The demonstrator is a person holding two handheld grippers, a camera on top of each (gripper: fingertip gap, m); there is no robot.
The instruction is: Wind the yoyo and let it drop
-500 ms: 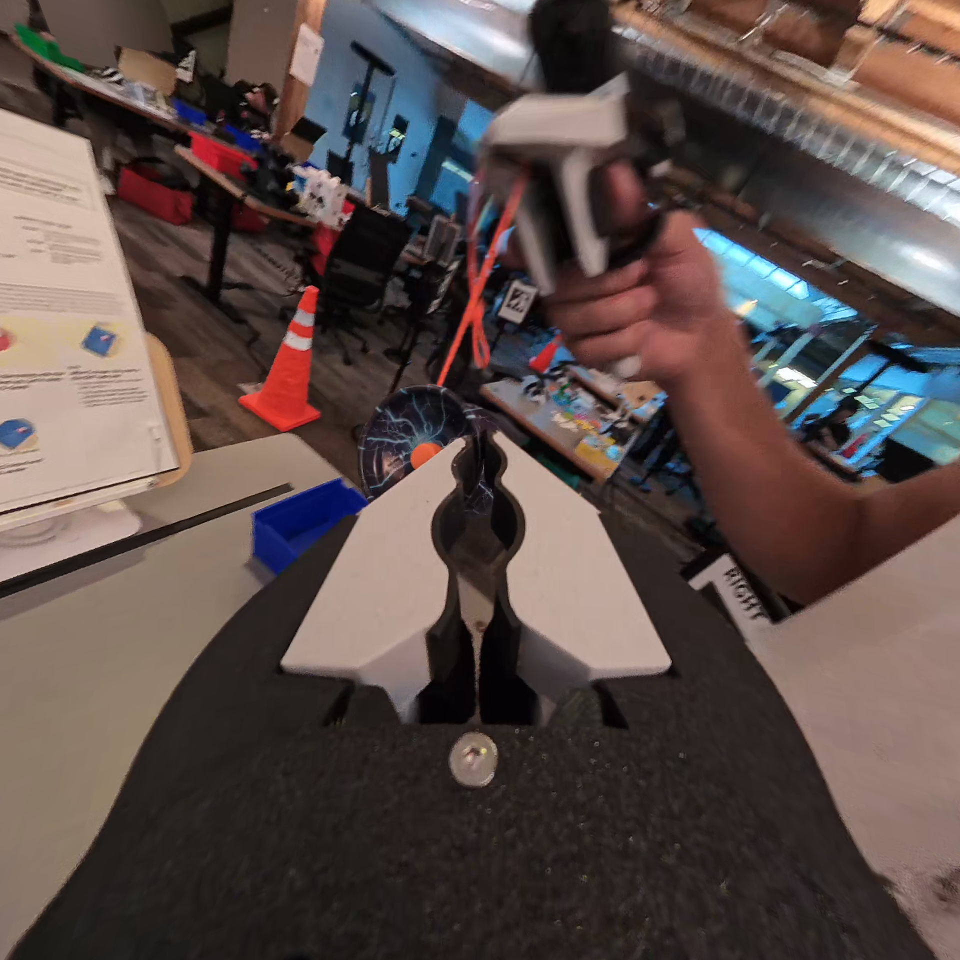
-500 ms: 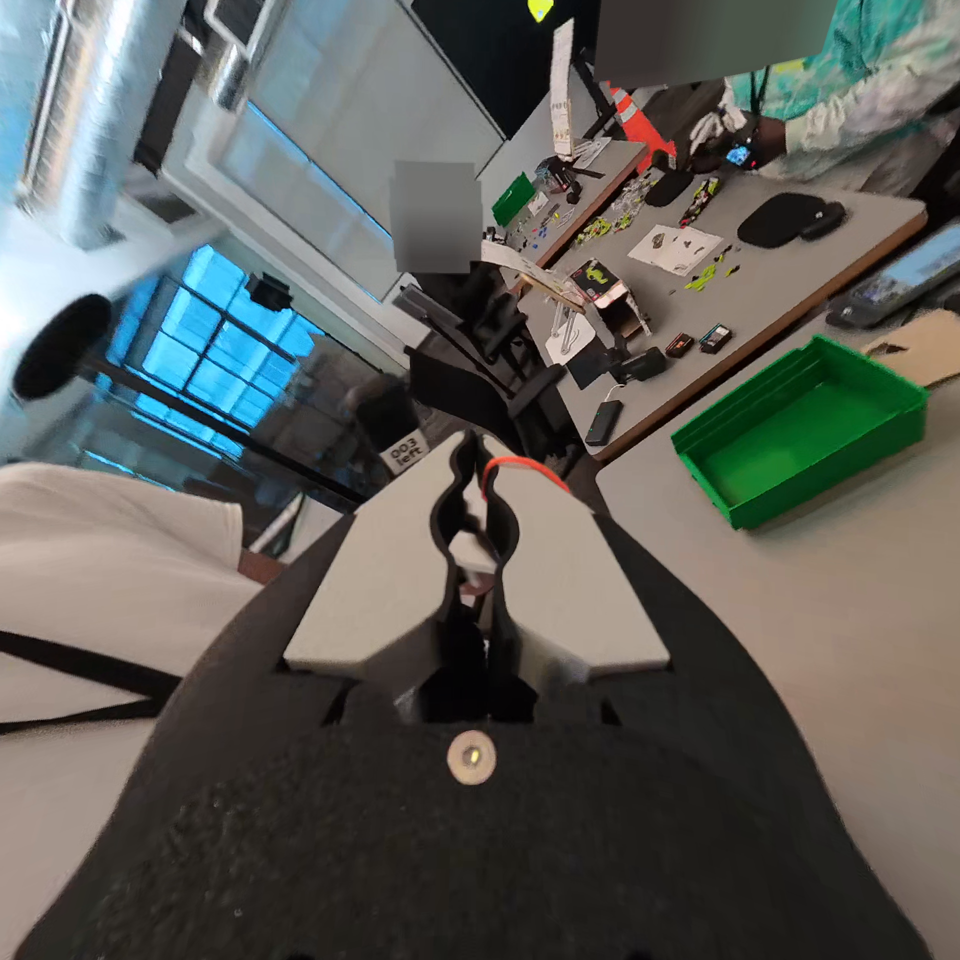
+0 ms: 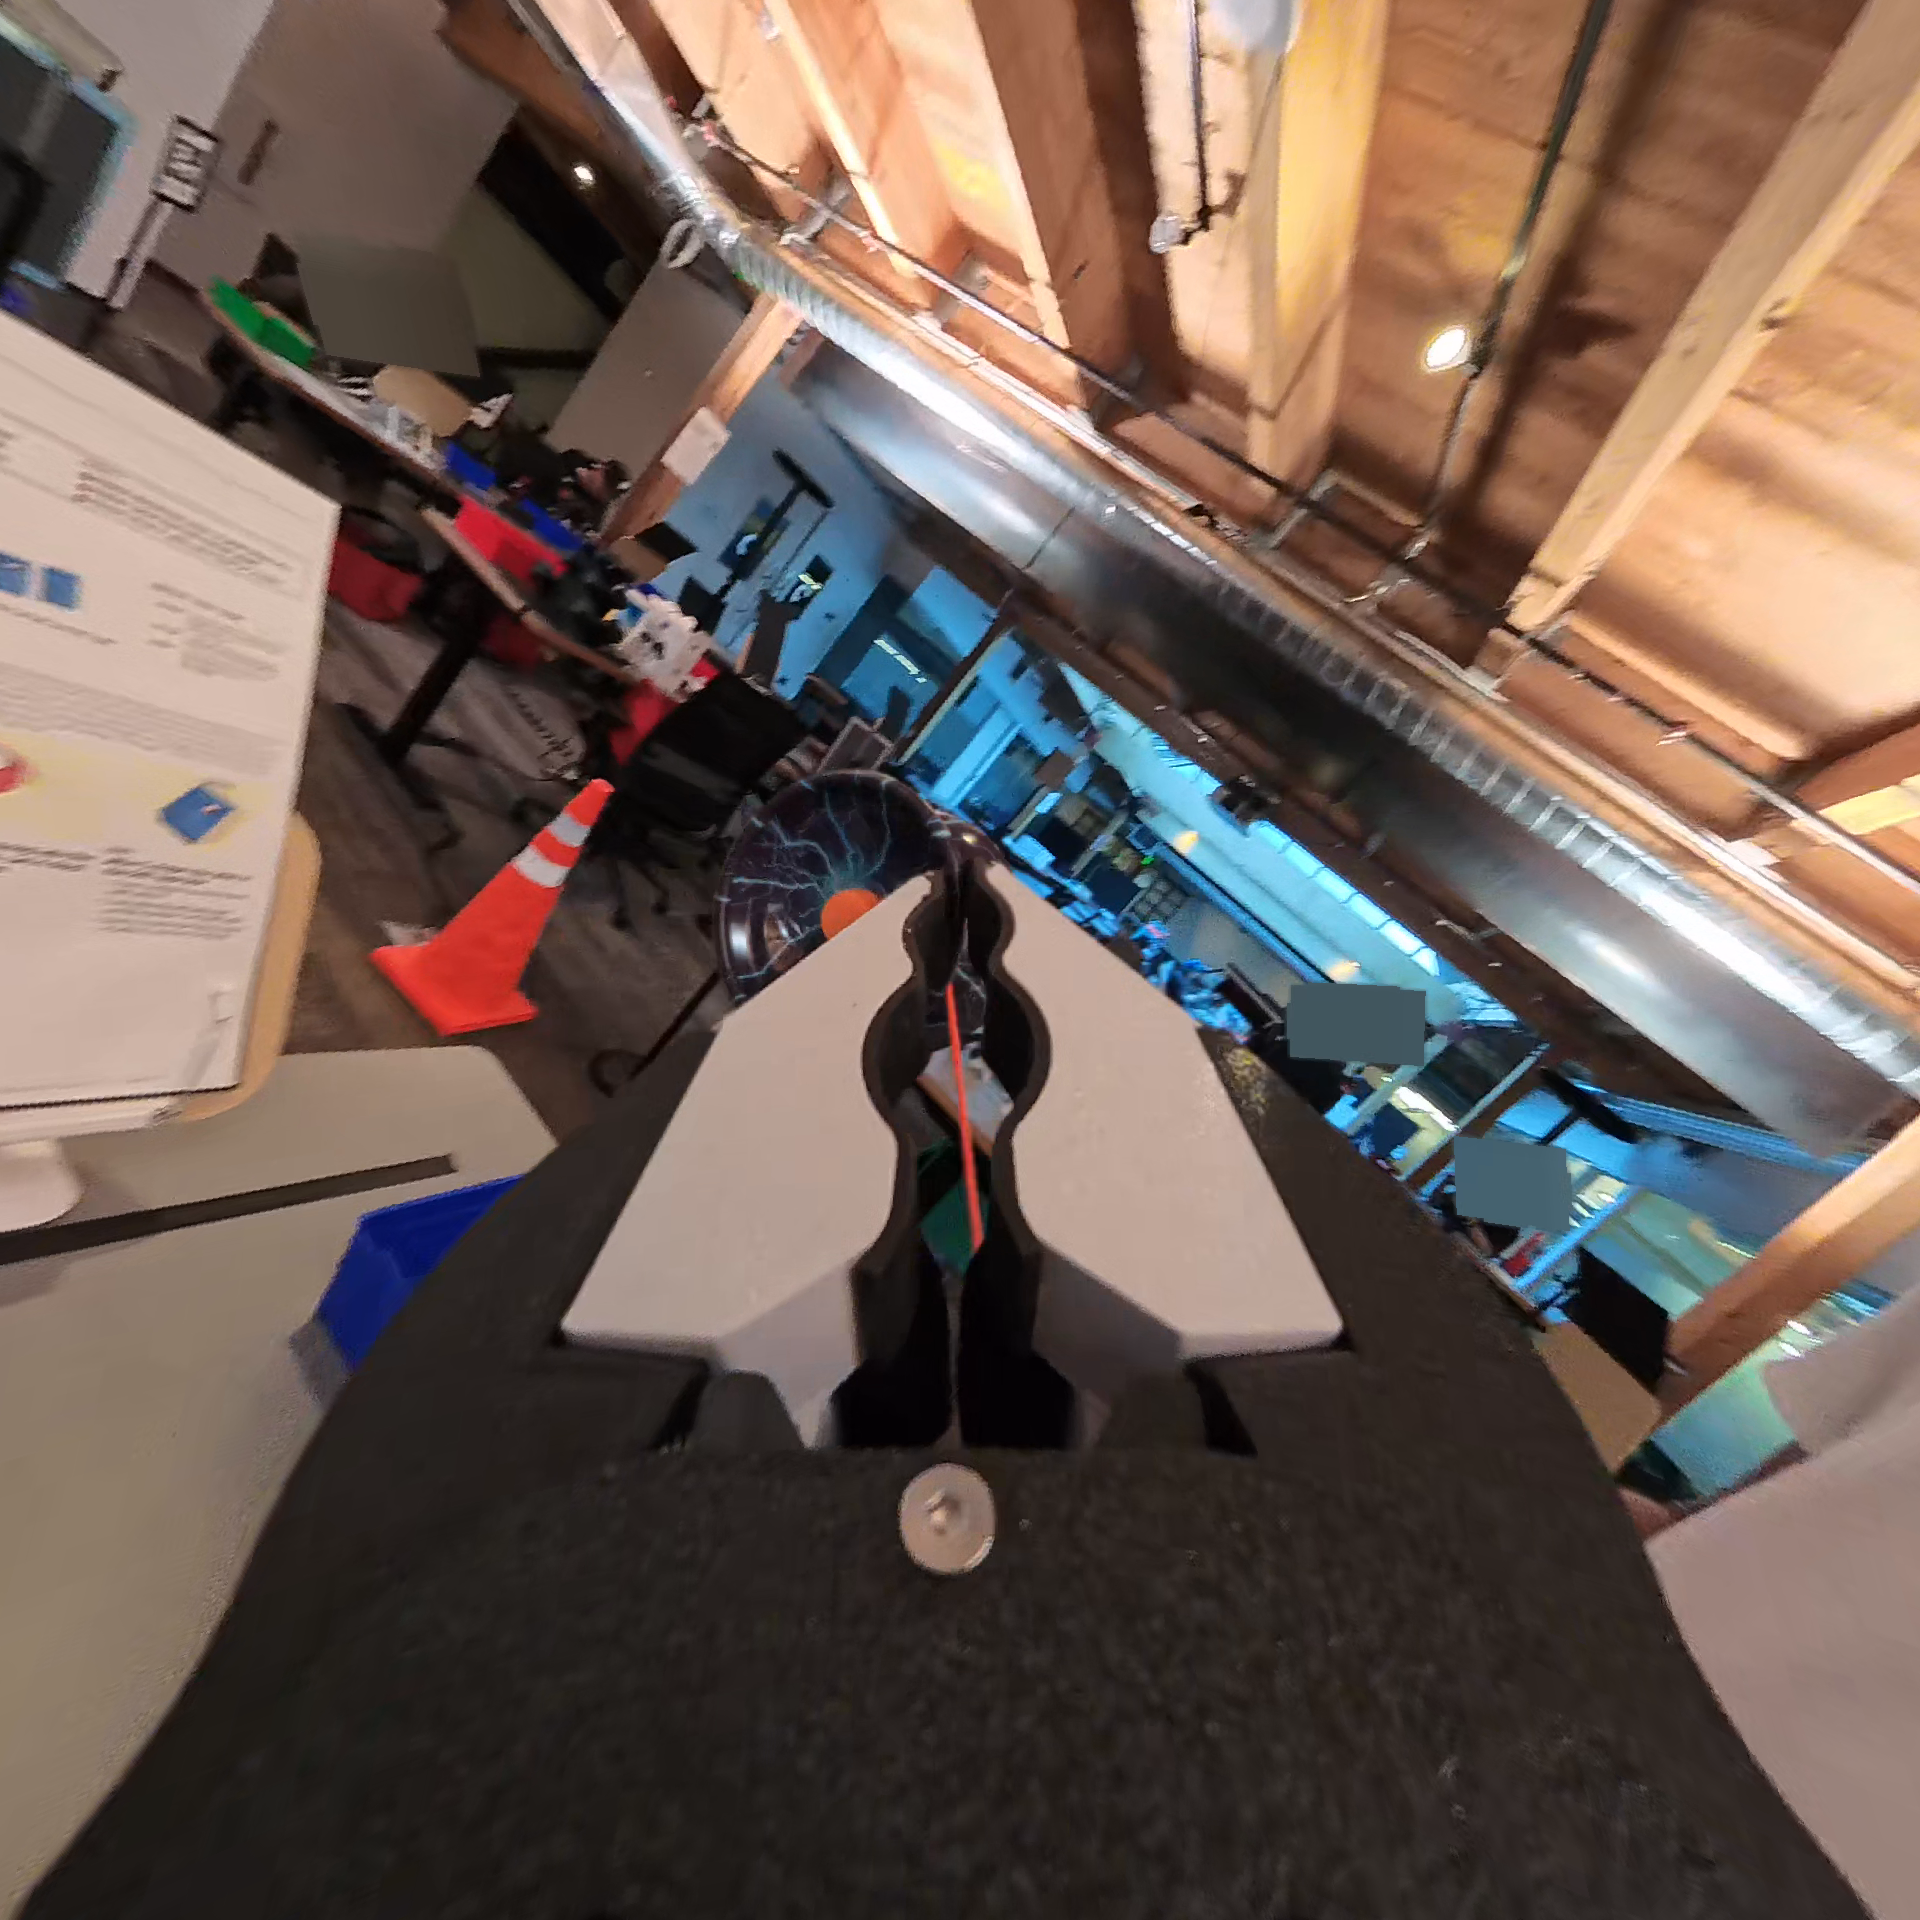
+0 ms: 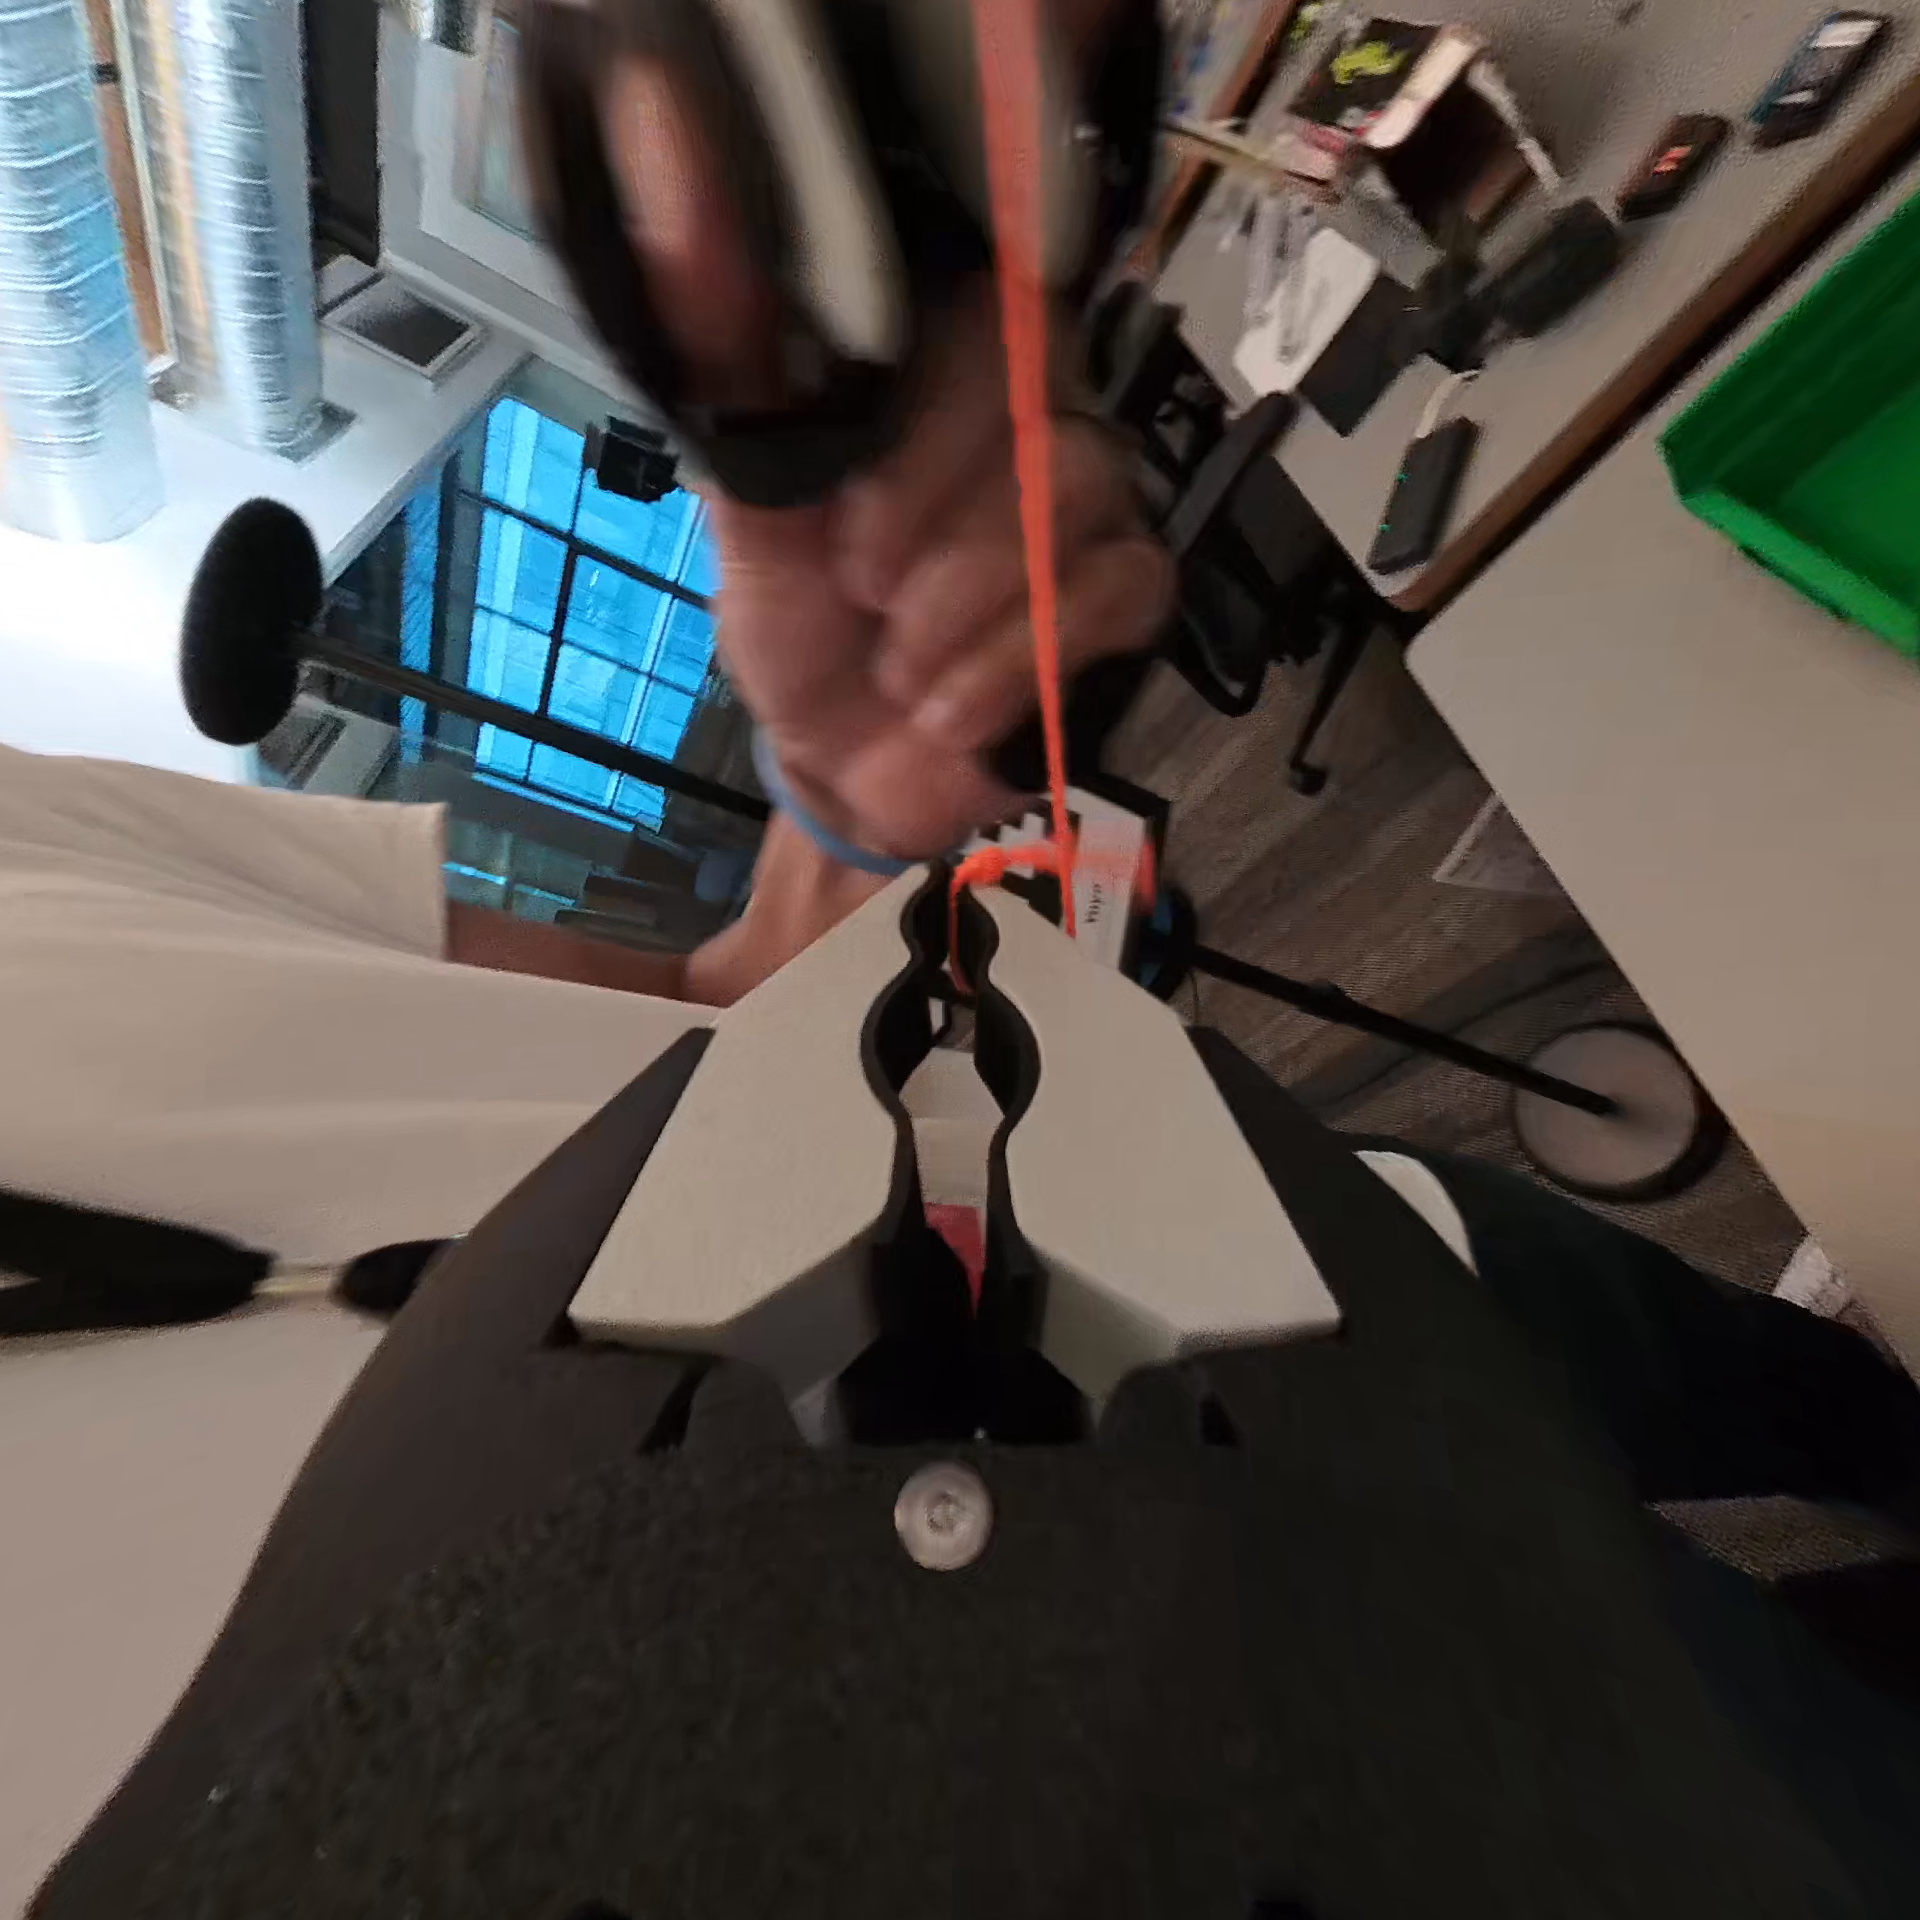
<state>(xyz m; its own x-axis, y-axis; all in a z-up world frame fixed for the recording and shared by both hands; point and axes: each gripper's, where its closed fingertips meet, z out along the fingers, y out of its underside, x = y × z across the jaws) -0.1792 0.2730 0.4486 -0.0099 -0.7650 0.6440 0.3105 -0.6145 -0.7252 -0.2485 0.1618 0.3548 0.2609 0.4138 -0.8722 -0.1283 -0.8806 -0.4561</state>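
My left gripper [image 3: 951, 883] is shut on the yoyo [image 3: 810, 894], a dark disc with a blue lightning pattern and an orange centre, held edge-on at the fingertips. Its orange string [image 3: 966, 1122] runs down between the fingers. My right gripper [image 4: 951, 883] is shut on the knotted loop at the end of the orange string [image 4: 997, 862]. From there the string [image 4: 1029, 416] rises straight up to the blurred left gripper [image 4: 727, 208] and the hand [image 4: 914, 644] holding it, close above. The yoyo itself is hidden in the right wrist view.
In the left wrist view are an orange traffic cone [image 3: 499, 935], a blue bin [image 3: 416, 1268] and a white printed board [image 3: 135, 779] on the left. In the right wrist view are a green bin [image 4: 1829, 457] on a grey table [image 4: 1662, 779], and a microphone stand base [image 4: 1600, 1122] on the floor. Some 15 centimeters of space lies between my two pairs of fingers.
The left gripper has tilted up toward the ceiling, and the right gripper and hand have left its view. The right gripper now sits just below the left one, with the string running upward.
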